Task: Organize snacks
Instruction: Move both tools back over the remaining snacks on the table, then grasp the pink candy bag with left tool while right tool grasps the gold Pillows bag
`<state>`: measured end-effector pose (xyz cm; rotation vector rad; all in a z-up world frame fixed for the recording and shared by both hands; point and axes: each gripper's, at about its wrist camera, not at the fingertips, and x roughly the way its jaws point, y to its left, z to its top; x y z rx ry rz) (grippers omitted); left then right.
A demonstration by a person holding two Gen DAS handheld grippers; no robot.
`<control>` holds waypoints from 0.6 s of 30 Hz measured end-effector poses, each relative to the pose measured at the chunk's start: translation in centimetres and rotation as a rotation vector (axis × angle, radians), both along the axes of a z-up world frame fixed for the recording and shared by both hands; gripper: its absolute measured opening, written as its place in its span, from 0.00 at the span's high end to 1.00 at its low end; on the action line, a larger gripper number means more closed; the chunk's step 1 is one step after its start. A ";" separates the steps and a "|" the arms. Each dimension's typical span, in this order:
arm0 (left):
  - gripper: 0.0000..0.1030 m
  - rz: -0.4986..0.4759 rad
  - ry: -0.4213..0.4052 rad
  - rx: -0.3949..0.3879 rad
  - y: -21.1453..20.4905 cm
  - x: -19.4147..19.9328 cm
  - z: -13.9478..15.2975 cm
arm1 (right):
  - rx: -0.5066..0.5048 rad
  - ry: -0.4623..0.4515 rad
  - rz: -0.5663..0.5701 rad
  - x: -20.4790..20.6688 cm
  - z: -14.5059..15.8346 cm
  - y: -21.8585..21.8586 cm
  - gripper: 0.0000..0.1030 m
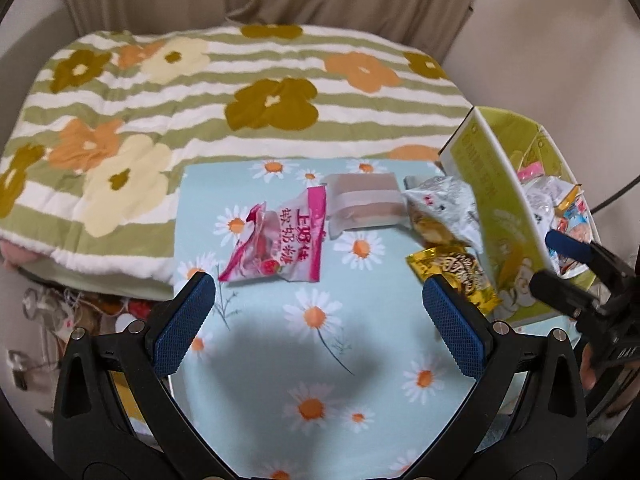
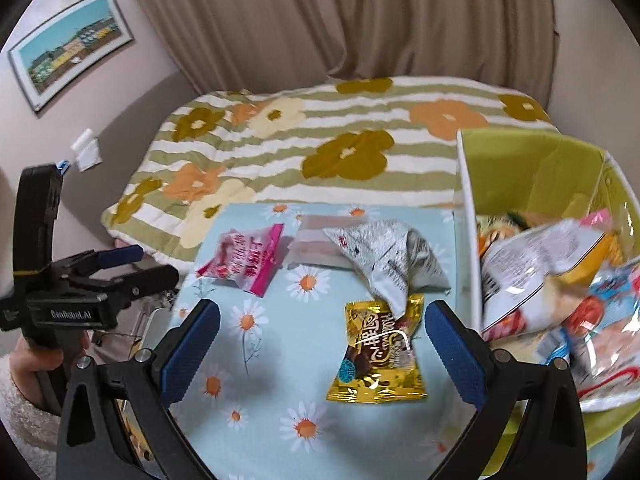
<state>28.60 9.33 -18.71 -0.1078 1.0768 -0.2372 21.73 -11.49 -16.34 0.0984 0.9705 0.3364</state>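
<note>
Both tools, left tool [image 1: 318,312] and right tool [image 2: 322,336], hover spread above the cloth [image 1: 372,360]

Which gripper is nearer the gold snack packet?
Right. The right gripper is open with the gold snack packet between its fingers; the left gripper hovers open to the packet's left, nearer the pink packet.

left gripper [image 1: 318,312] open over daisy cloth [image 1: 360,360]; pink pack [image 1: 276,246], gold pack [image 1: 456,276] ahead, green box [image 1: 516,216] right.
</note>
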 end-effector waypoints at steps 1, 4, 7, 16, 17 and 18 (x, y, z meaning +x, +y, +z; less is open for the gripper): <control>0.00 -0.014 0.010 -0.004 0.2 0.7 -0.6 | -0.013 0.007 -0.014 0.1 -0.5 0.3 0.01; 0.00 -0.059 0.039 -0.011 0.6 2.8 -2.6 | -0.057 0.016 -0.068 0.2 -2.2 1.3 0.01; 0.00 -0.102 0.064 -0.001 0.7 4.5 -4.7 | -0.129 0.011 -0.114 0.2 -3.8 2.3 0.01; 0.00 -0.176 0.125 0.016 0.2 7.5 -10.2 | -0.351 0.037 -0.188 0.8 -7.4 4.1 0.01; 0.00 -0.179 0.127 0.022 0.1 7.7 -10.7 | -0.355 0.043 -0.198 0.9 -7.7 4.1 0.01; 0.00 -0.180 0.127 0.027 0.2 7.8 -10.9 | -0.360 0.050 -0.210 0.9 -7.9 4.0 0.01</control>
